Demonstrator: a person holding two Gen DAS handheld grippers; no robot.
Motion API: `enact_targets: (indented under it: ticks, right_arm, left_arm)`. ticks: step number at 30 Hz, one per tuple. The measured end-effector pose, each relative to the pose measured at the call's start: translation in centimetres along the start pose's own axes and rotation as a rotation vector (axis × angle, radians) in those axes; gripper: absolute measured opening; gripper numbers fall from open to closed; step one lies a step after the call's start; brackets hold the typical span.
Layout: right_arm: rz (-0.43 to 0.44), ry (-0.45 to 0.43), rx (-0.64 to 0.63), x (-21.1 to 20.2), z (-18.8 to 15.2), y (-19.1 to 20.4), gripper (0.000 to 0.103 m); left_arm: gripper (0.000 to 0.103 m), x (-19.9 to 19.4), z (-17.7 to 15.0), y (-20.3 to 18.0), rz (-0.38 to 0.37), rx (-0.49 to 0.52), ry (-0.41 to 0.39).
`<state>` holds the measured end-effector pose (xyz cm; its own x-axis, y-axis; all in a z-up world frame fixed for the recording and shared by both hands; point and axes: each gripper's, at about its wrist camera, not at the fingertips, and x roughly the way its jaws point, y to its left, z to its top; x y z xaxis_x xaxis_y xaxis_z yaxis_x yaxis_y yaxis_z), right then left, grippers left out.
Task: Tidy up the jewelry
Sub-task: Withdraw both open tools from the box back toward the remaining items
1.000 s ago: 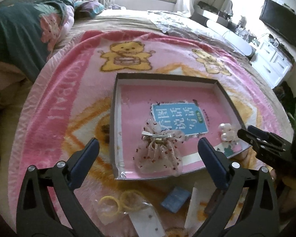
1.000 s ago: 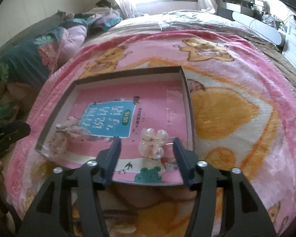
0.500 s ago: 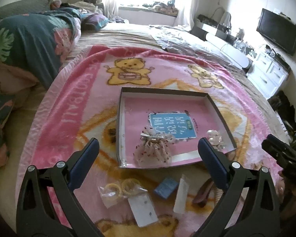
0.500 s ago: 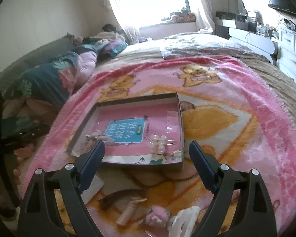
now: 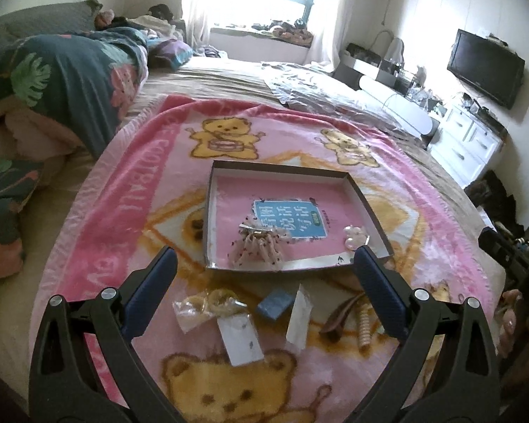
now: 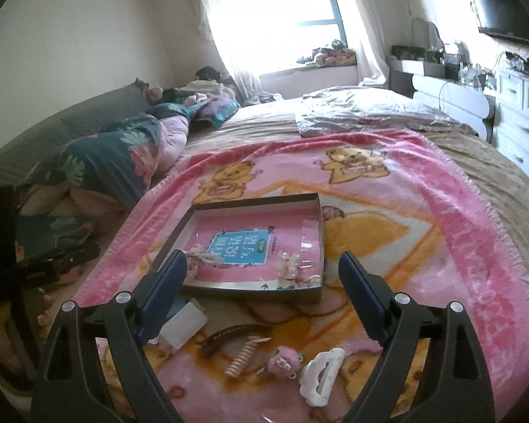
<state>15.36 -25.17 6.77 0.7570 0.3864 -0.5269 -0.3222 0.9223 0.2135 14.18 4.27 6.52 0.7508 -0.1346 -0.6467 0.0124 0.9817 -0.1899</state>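
While the left gripper [image 5: 264, 271] stands with jaws wide and empty at the bottom of the left wrist view, the shallow box [image 5: 211, 211] lies mid-frame on the pink blanket [image 5: 130, 190], holding a lace bow clip [image 5: 259, 246] and a clear claw clip [image 5: 355, 237]. In the right wrist view, the right gripper [image 6: 262, 275] gapes wide, holding nothing; a white claw clip [image 6: 321, 379] and brown barrette [image 6: 229, 336] lie at lower centre, below the box [image 6: 257, 290].

A tray [image 5: 366, 208] lies on the blanket [image 5: 130, 211], hair clips [image 6: 321, 375] before it.
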Motion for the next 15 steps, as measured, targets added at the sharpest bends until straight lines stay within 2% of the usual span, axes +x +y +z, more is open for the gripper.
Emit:
enact_targets:
  ticks: [15]
  right_arm:
    - [0.025, -0.015, -0.056, -3.3, -1.6, 0.9, 0.087]
  left_arm:
    - [0.094, -2.6, -3.3, 0.5, 0.047, -0.006, 0.021]
